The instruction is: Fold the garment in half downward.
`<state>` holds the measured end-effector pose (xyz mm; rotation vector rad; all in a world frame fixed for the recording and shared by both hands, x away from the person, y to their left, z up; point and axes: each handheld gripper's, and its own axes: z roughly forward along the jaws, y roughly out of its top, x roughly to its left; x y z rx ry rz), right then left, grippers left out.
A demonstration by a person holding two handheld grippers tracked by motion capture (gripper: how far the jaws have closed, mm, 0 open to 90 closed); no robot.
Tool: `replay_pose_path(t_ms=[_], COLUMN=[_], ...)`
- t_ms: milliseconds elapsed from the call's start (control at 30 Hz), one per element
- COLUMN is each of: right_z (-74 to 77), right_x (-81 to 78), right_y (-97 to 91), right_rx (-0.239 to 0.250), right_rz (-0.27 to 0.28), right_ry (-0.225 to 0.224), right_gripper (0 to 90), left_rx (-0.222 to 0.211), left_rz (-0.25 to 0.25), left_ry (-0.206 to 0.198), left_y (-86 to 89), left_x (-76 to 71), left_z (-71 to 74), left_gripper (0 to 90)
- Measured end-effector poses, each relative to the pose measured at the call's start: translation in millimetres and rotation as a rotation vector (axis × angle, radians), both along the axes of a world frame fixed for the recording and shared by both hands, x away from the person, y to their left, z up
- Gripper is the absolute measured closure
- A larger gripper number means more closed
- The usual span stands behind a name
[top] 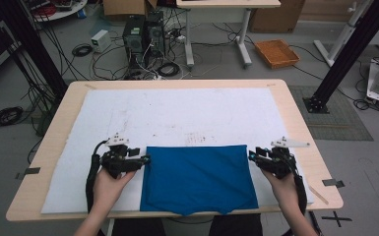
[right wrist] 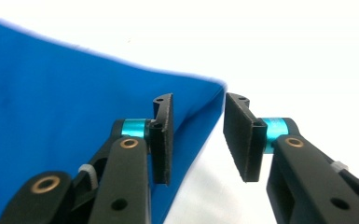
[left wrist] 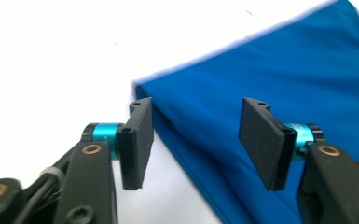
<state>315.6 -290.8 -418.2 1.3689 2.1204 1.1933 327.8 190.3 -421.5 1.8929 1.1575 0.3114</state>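
Right now the blue cloth [top: 197,178] lies folded and flat on the white mat [top: 177,115], toward the six o'clock edge of the table [top: 295,113], its near hem hanging a little over that edge. My left tongs [top: 145,161] sit at the cloth's nine o'clock side, just beside its far left corner; in the left gripper view the jaws stand apart with the folded edge [left wrist: 186,144] running between them, the pads not pressing on it. My right tongs [top: 250,156] sit at three o'clock, by the far right corner [right wrist: 212,93]; their jaws are parted too, the corner lying loose in the gap. Both hands rest low over the mat.
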Motion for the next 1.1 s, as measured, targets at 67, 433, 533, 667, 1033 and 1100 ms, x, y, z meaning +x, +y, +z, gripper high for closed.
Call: replay_pose_path(t_ms=[67,433,533,667,1033,1100], right_z=[-4.1,-23.7,-23.1,-18.4,-27.5,-28.8], right_x=[18.6,50.6,50.3,47.5,54.1,53.0], right_y=[2.6,14.6,13.3,12.4,16.7,17.9], right_rx=[0.029,-0.075,-0.078,-0.057,-0.047,-0.067], right_rz=[-0.014,-0.018,-0.019,-0.039,-0.014,-0.004], right_ry=[0.028,0.055,0.045,0.025,0.097,0.09], right_gripper=[62.3,88.0,87.8,70.1,73.1,78.6], left_rx=[0.042,0.178,0.184,0.134,0.169,0.157], left_rz=[0.037,0.076,0.09,0.093,0.072,0.068], left_ry=[-0.018,-0.02,-0.027,-0.038,0.0,0.001], left_y=[-4.0,-10.2,-9.6,-7.2,-12.4,-12.1], left_x=[13.2,36.0,35.7,34.8,37.4,36.7], left_z=[-4.4,-23.7,-22.8,-19.3,-24.7,-24.1], left_gripper=[44.6,72.8,74.9,61.2,46.3,53.6])
